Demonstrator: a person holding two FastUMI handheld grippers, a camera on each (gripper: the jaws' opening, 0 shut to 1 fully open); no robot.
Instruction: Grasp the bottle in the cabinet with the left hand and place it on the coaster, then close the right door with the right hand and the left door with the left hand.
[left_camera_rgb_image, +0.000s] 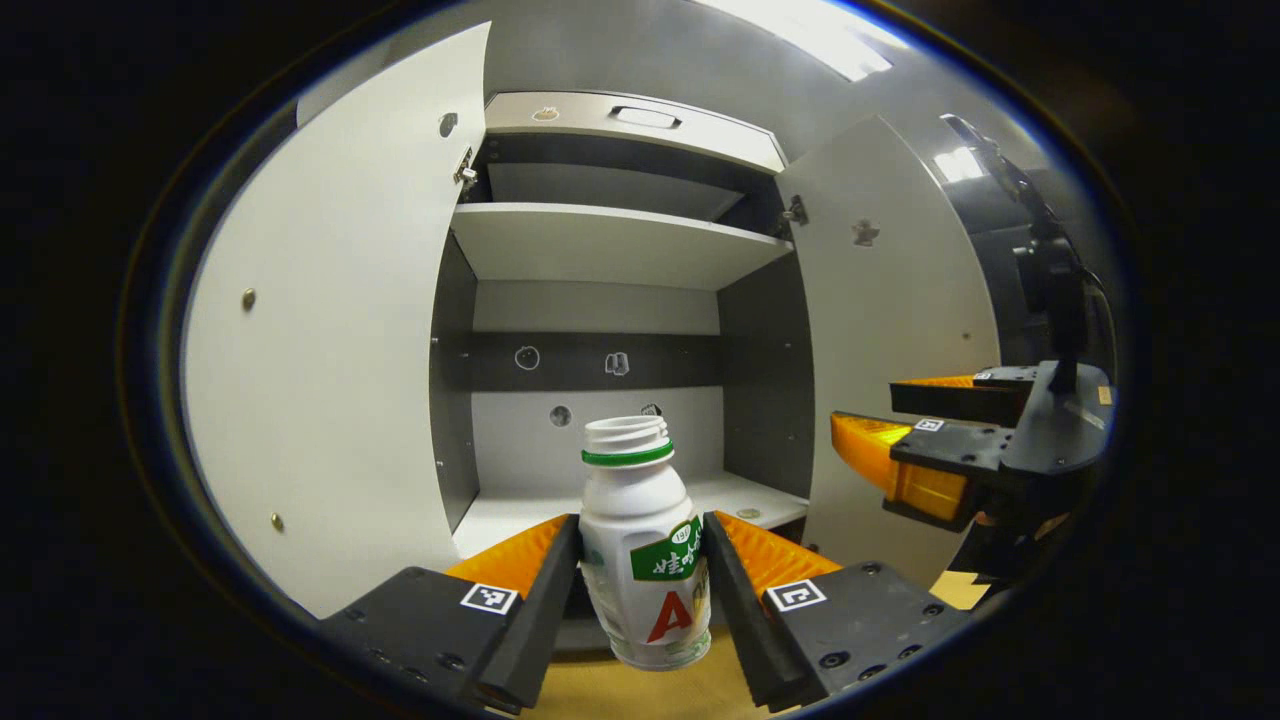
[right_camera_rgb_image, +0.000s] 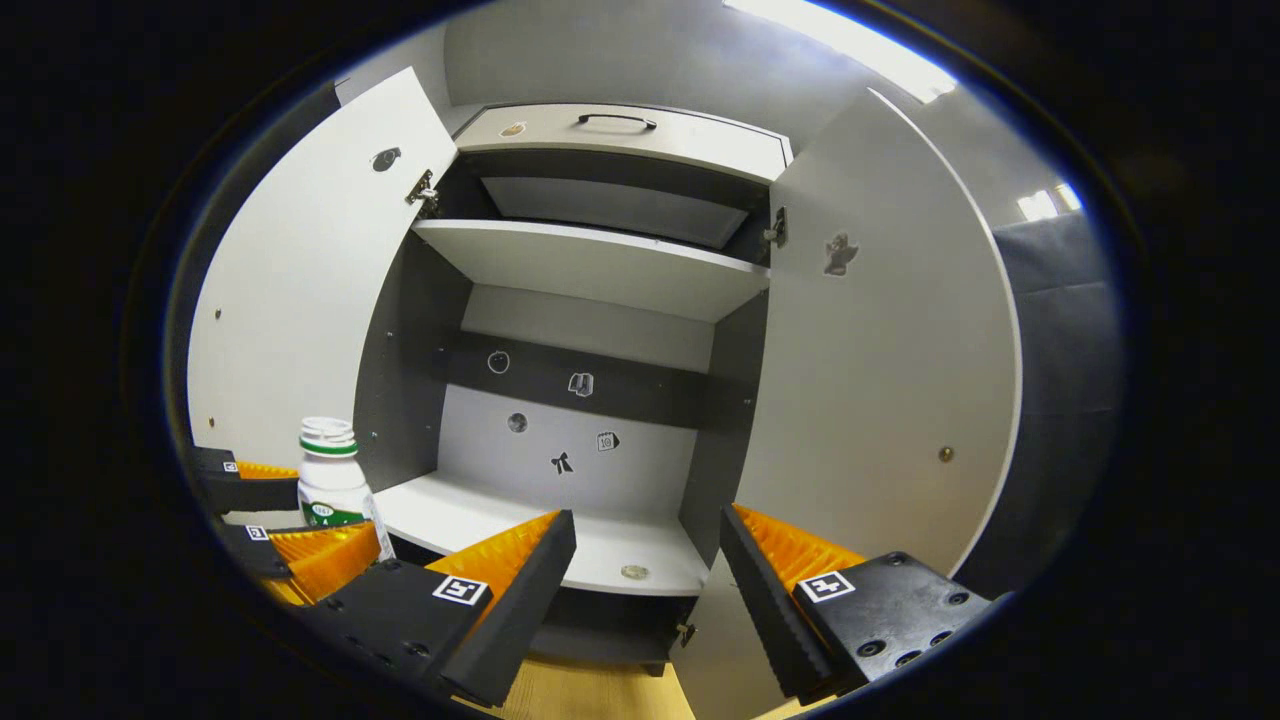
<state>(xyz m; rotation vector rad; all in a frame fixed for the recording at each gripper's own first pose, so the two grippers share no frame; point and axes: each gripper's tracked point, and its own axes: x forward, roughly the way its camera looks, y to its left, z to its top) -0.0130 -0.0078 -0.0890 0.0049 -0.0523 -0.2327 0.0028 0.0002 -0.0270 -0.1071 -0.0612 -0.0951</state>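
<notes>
The left claw grips the upright bottle, held in front of the cabinet's bottom shelf; the right claw, open and empty, faces the right door.

drawer: top of unit, dark handle | ceiling light: lit | small stickers: rear panel | bench: wood-tone surface

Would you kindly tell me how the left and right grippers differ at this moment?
The left gripper is shut on the bottle, out in front of the cabinet; the right gripper is open and holds nothing. The left one sits before the left door, the right one nearer the right door. Both face the open cabinet.
</notes>
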